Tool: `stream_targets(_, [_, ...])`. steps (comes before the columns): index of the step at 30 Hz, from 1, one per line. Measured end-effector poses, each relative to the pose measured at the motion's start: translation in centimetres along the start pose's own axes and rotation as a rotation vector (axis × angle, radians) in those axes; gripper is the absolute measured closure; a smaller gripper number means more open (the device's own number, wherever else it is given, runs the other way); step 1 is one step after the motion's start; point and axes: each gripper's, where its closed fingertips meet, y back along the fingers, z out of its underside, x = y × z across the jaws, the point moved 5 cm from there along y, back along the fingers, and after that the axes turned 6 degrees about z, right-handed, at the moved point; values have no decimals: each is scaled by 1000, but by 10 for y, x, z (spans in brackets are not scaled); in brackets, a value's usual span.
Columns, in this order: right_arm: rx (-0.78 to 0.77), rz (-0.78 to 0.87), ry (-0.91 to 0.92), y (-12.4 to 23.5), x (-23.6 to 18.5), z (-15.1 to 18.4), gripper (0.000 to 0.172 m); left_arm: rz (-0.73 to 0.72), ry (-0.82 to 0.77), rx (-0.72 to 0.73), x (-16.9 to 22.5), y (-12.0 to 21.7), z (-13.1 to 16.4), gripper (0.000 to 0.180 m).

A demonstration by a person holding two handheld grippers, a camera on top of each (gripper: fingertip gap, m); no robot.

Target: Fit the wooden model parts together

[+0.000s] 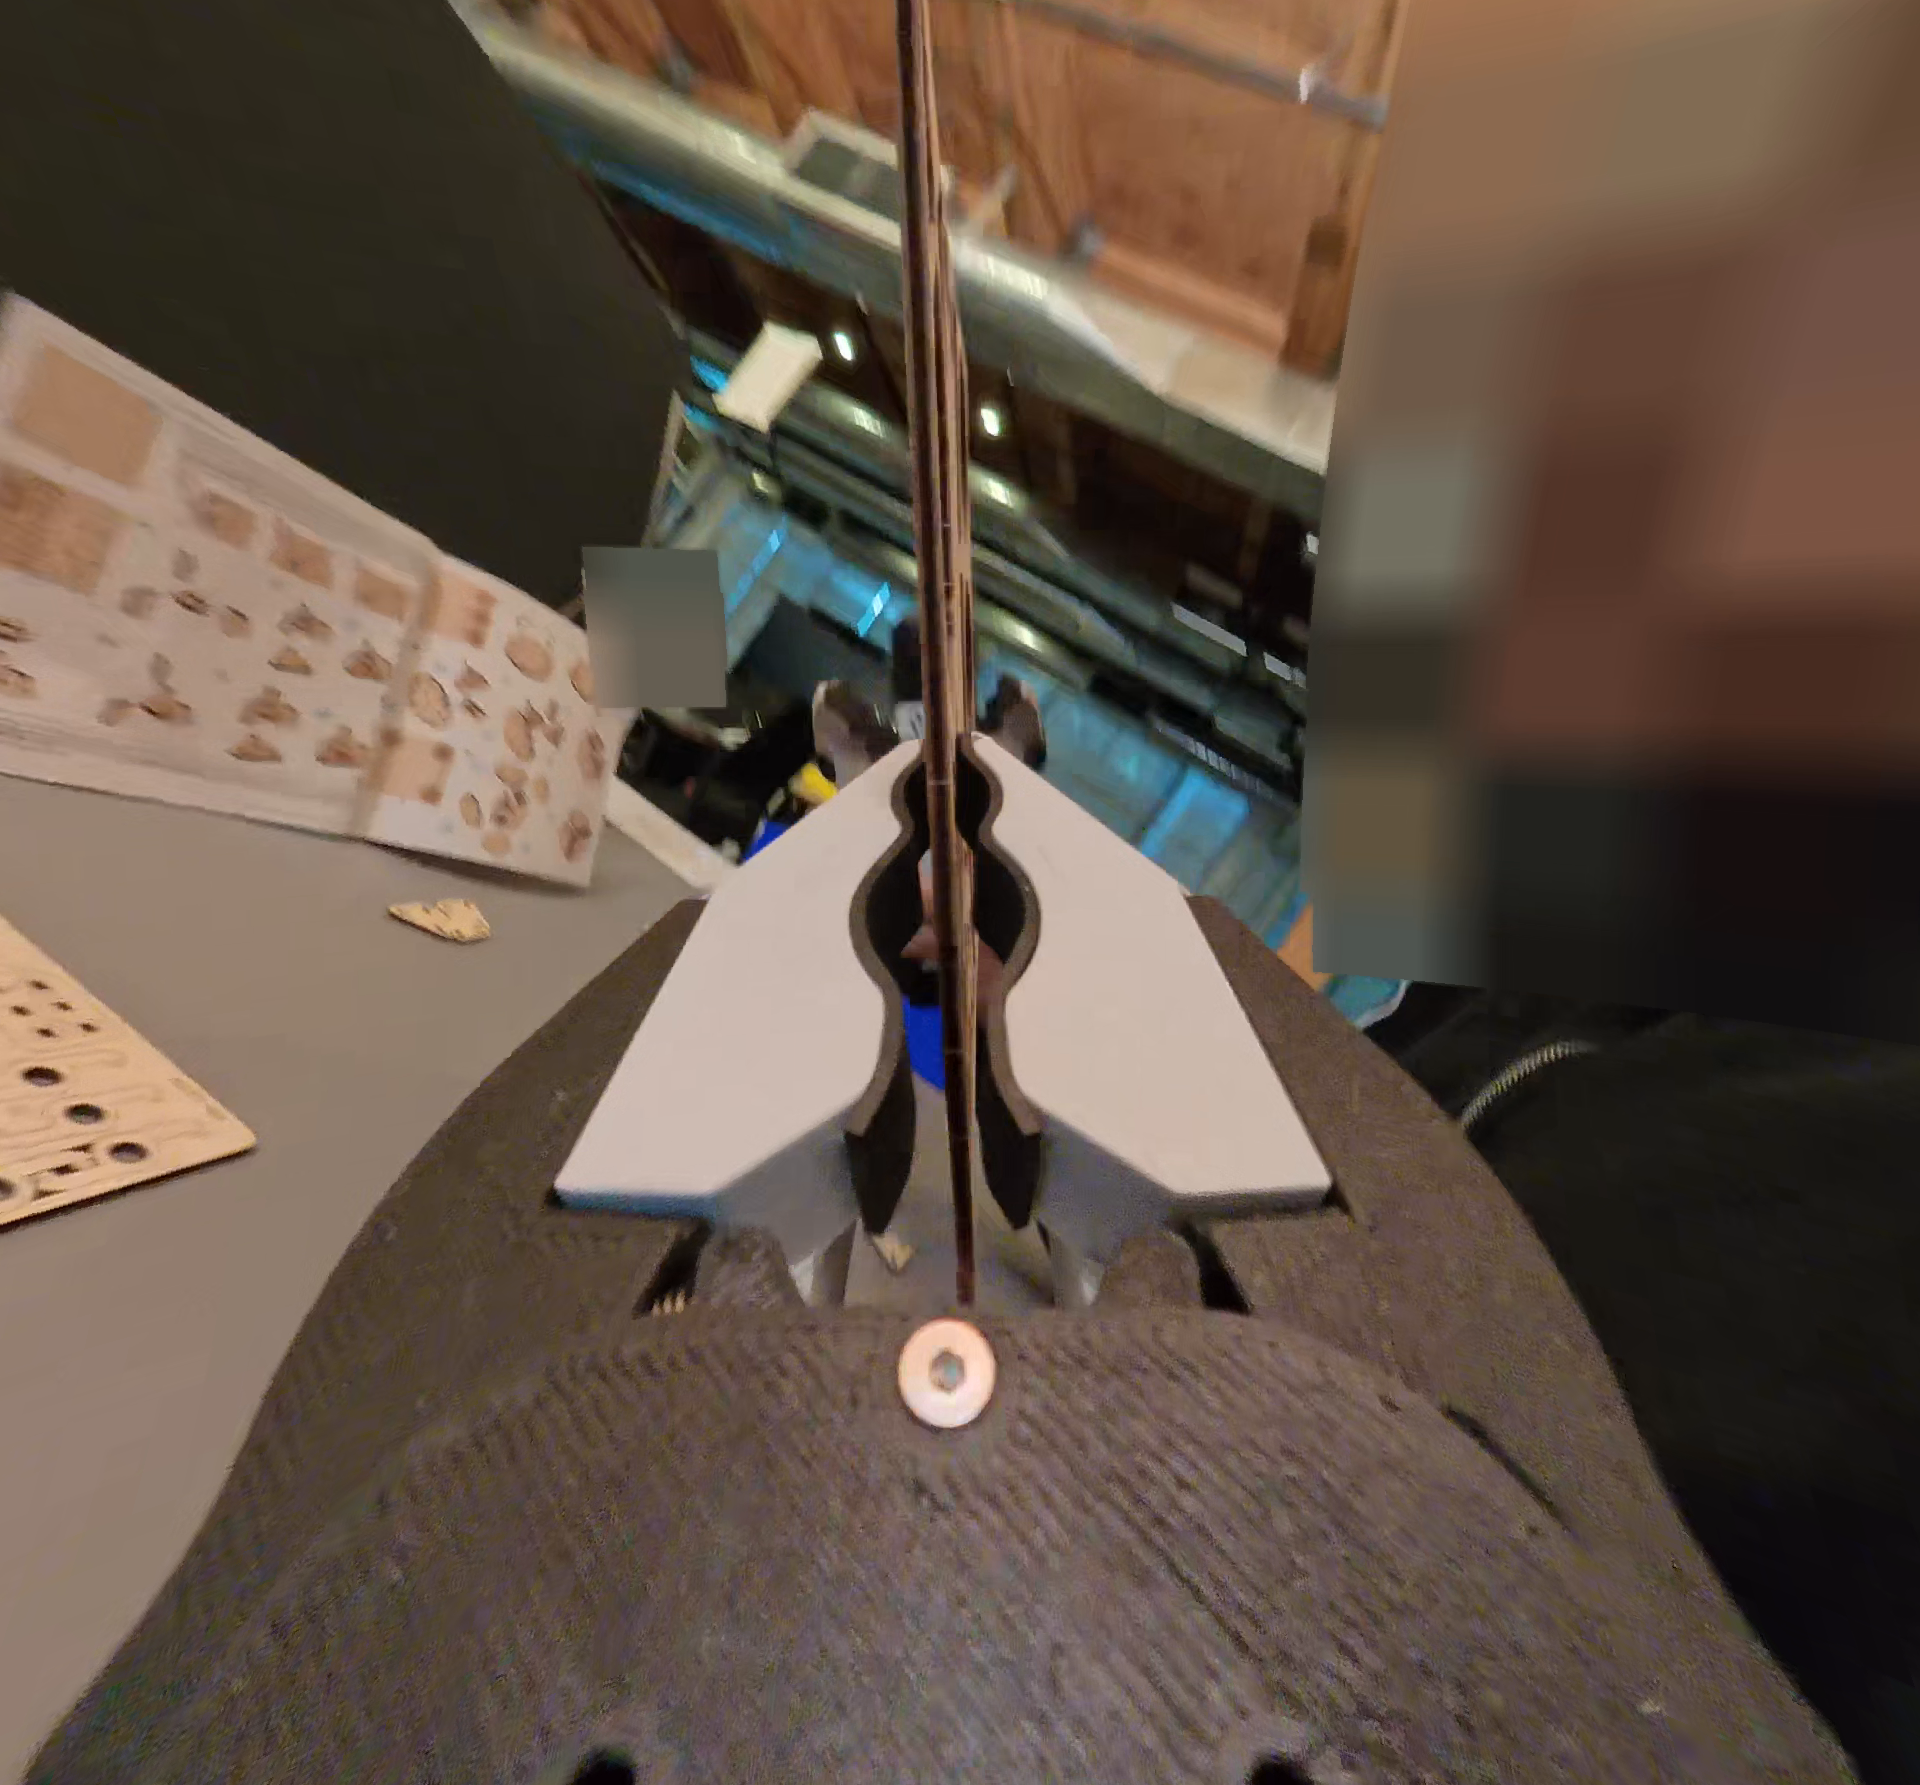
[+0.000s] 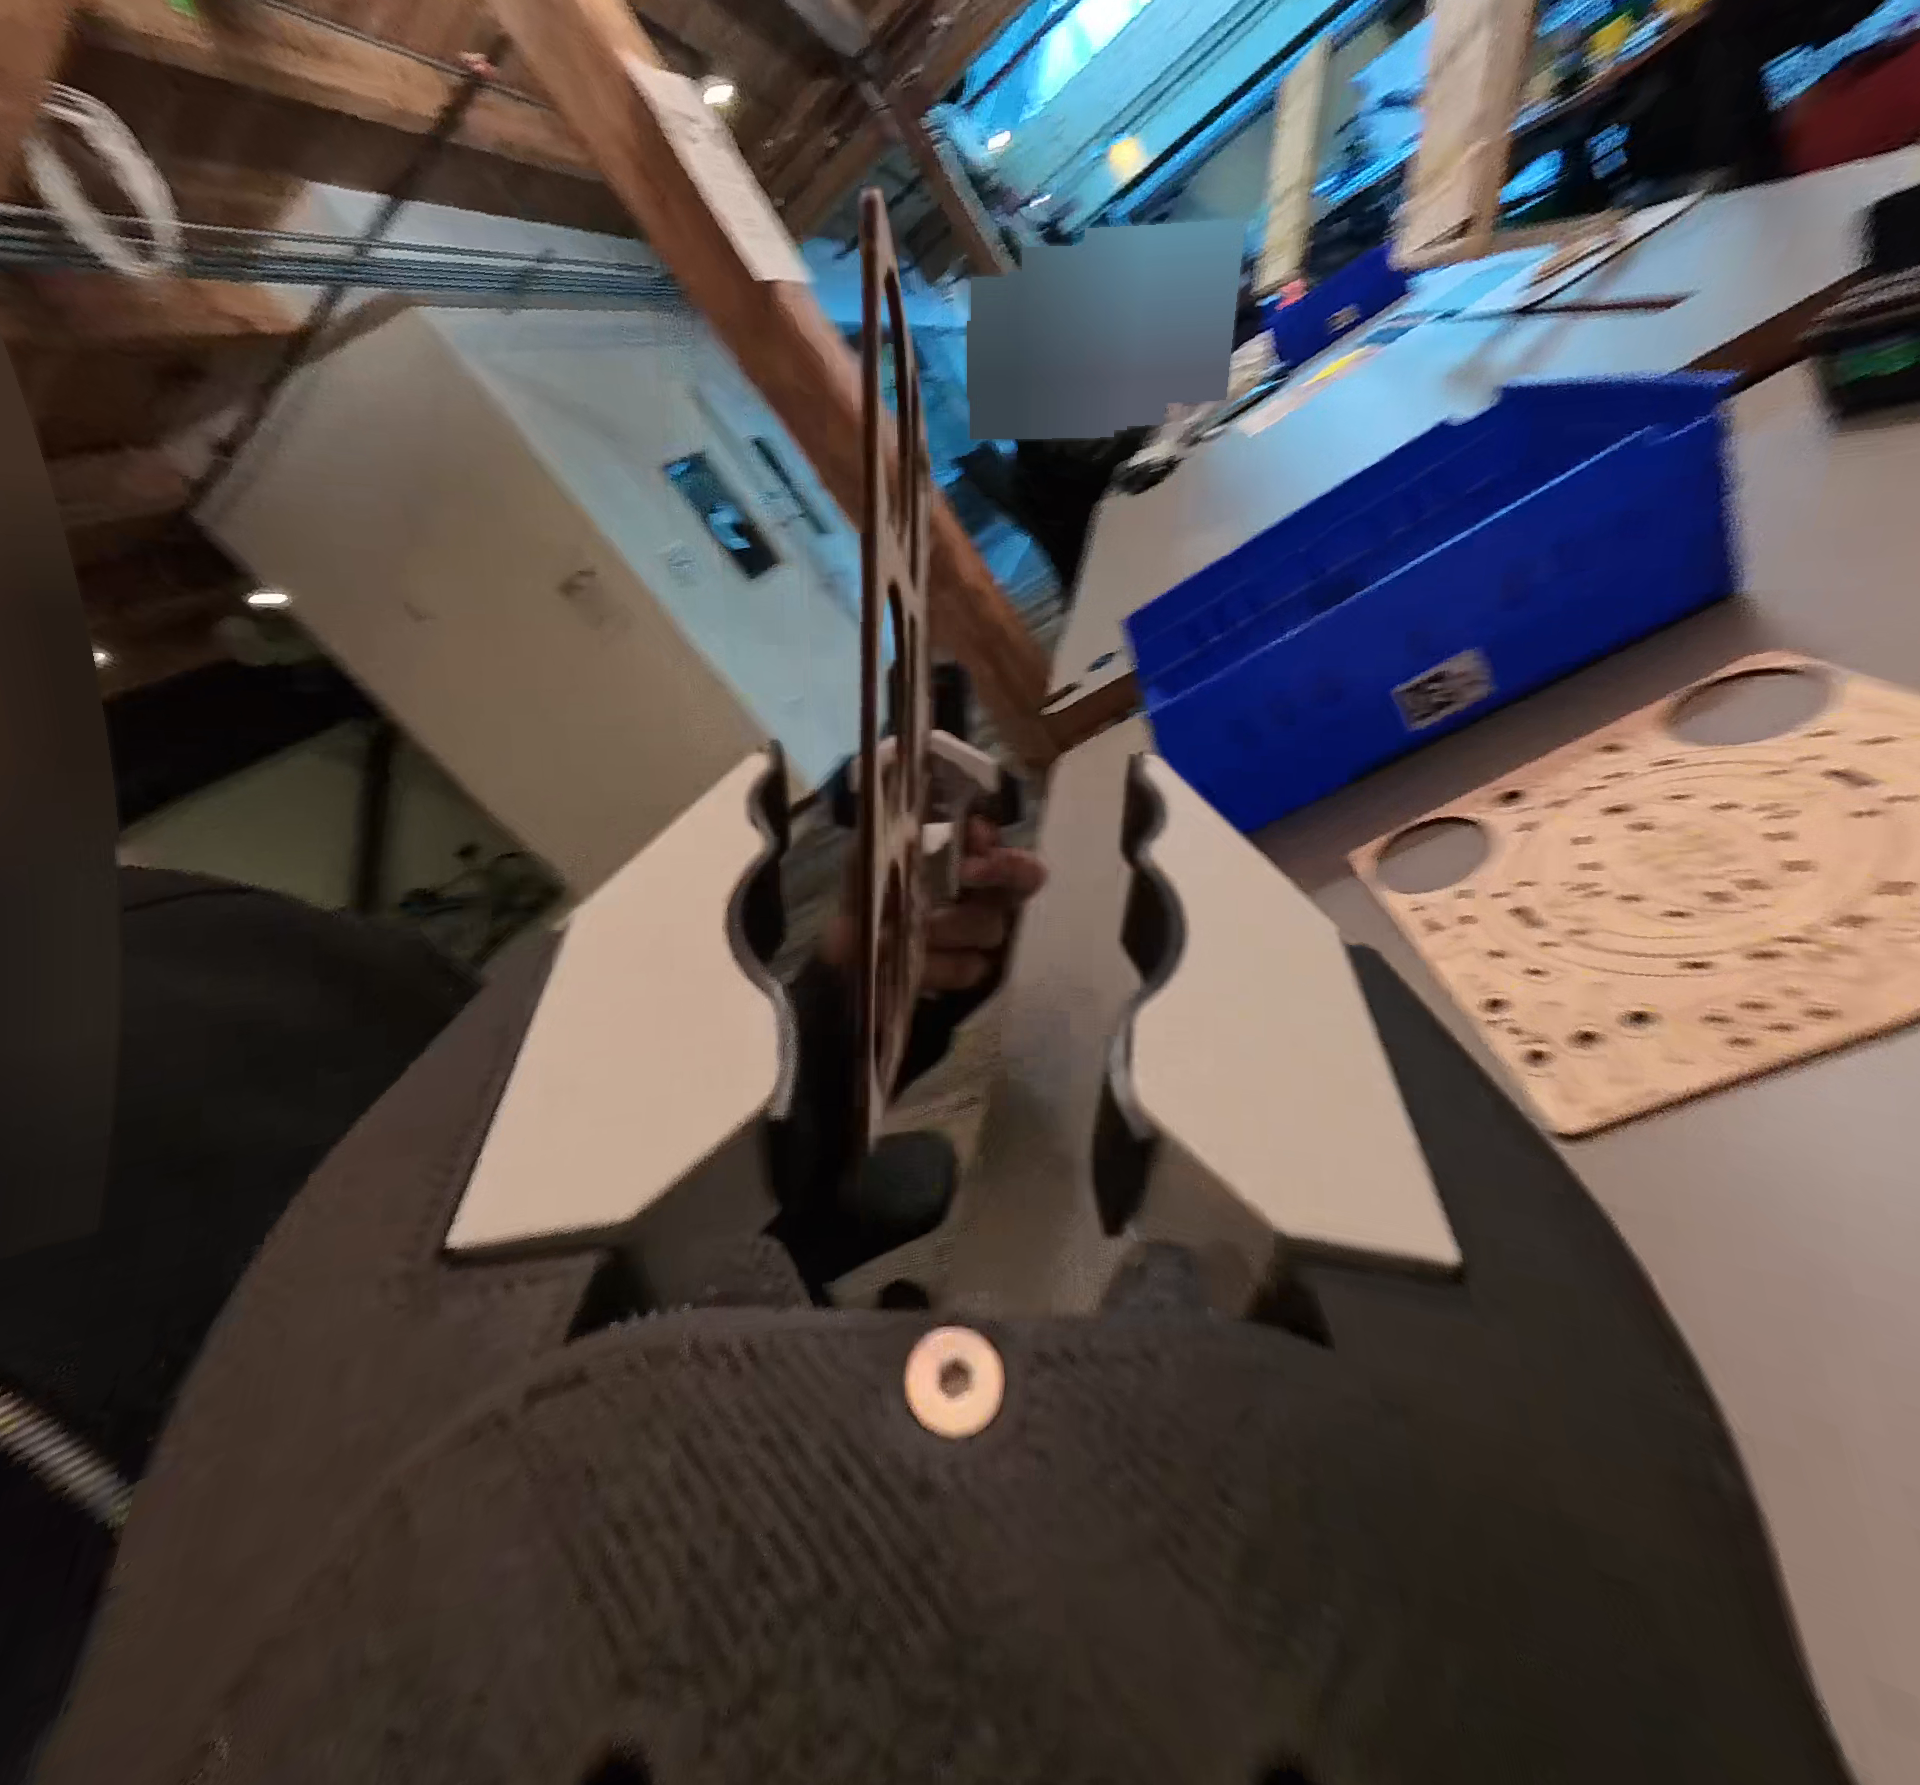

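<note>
At frame centre the left gripper [image 1: 940, 759] clamps a thin plywood sheet [image 1: 925, 385] edge-on. The right gripper [image 2: 951, 779] stands open around that perforated sheet, pads apart from it.

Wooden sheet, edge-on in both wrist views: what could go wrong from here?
1. Only the left hand-held gripper clamps the thin wooden sheet, low down; its tall free end could flex or crack.
2. The right hand-held gripper stands open with the sheet between its fingers, untouched; closing off-centre might twist it.
</note>
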Motion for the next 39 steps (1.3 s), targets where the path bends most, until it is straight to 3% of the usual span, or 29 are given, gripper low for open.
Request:
stream_targets(5, [48, 192, 156, -10, 4, 22, 87, -38, 0, 229, 3, 14, -22, 180])
stream_targets(9, [75, 97, 136, -44, -8, 63, 89, -72, -36, 297, 10, 1, -18, 180])
stream_targets(11, [113, 14, 83, -57, -17, 68, 105, -84, -35, 258, 11, -16, -2, 180])
stream_targets(13, [147, -30, 63, -59, -21, 64, 158, -100, -30, 224, 11, -28, 13, 180])
stream_targets(15, [157, -44, 48, -52, -19, 56, 172, -125, -35, 182, 9, -30, 22, 180])
stream_targets(20, [25, -25, -18, -22, -11, 43, 171, -211, -64, 156, 6, 0, 7, 140])
stream_targets(24, [-344, -21, -97, 0, -8, 52, 171, -272, -76, 100, 5, 29, -14, 112])
stream_targets(26, [-536, -7, -77, 10, -8, 59, 171, -252, -62, -57, 7, 29, -9, 102])
stream_targets(29, [-637, -71, -76, 15, -16, 53, 171, -197, 34, -388, 8, 16, 27, 92])
stream_targets(32, [-677, -130, -78, 11, -23, 50, 171, -110, 82, -525, 10, -3, 62, 105])
stream_targets(34, [-676, -127, -79, 7, -22, 52, 171, 1, 107, -523, 18, -16, 75, 131])
stream_targets(36, [-659, -125, -74, 5, -19, 59, 171, 56, 94, -465, 21, -24, 78, 173])
stream_targets(39, [-533, -119, 10, 5, -17, 60, 164, -1, 84, -399, 13, -22, 75, 178])
